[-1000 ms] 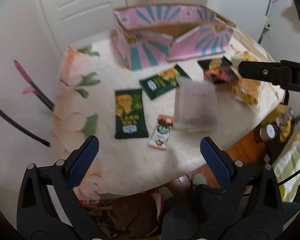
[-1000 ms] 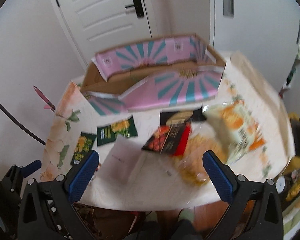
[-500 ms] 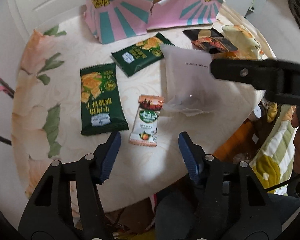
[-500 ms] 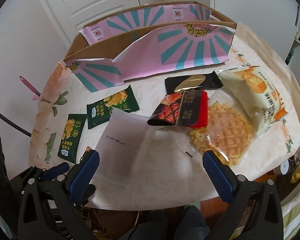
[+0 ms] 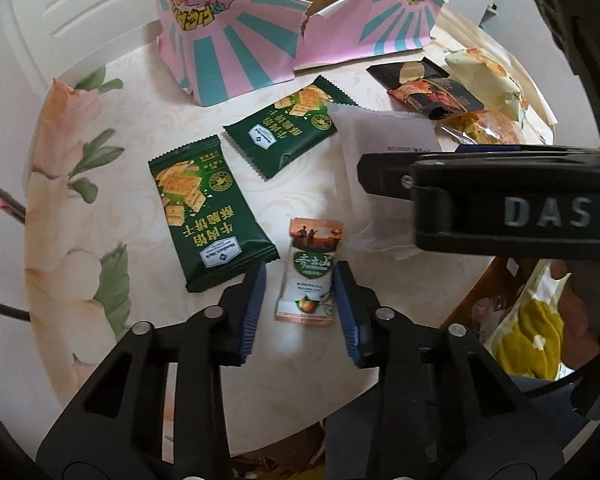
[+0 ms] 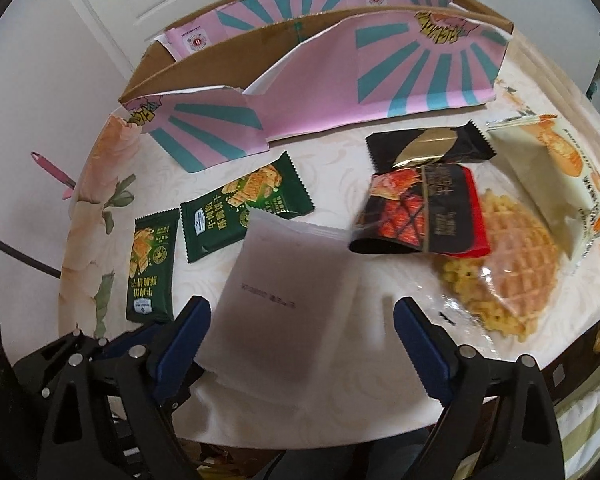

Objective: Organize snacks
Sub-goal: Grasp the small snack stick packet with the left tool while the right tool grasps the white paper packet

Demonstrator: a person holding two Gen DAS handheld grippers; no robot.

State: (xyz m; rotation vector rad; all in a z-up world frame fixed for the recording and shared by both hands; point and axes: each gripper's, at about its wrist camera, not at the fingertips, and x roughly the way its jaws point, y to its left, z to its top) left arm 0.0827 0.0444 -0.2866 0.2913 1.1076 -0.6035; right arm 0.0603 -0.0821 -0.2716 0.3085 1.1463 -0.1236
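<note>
A small orange-and-white snack packet (image 5: 309, 276) lies flat on the floral tablecloth. My left gripper (image 5: 300, 300) is lowered over it and its jaws are closing. The packet sits between the blue pads (image 5: 256, 300); the right pad meets its edge and the left pad stands a little off. My right gripper (image 6: 300, 332) hangs over a white pouch (image 6: 288, 300), its jaws wide and closing slightly, the pads beside the pouch and not pressing. The right gripper's black body (image 5: 500, 208) crosses the left wrist view.
Two green cracker packs (image 5: 208, 212) (image 5: 288, 128) lie left of the pouch. A pink-and-teal cardboard box (image 6: 320, 80) stands open at the back. A black pack (image 6: 428, 148), a red-black pack (image 6: 424, 216), a wrapped waffle (image 6: 512, 260) and a cream bag (image 6: 548, 176) lie at the right. The table edge (image 6: 340, 432) is near.
Both grippers came down toward the table. The left jaws narrowed from wide apart to close around the small packet. The right gripper dropped over the white pouch, its jaws slightly narrower.
</note>
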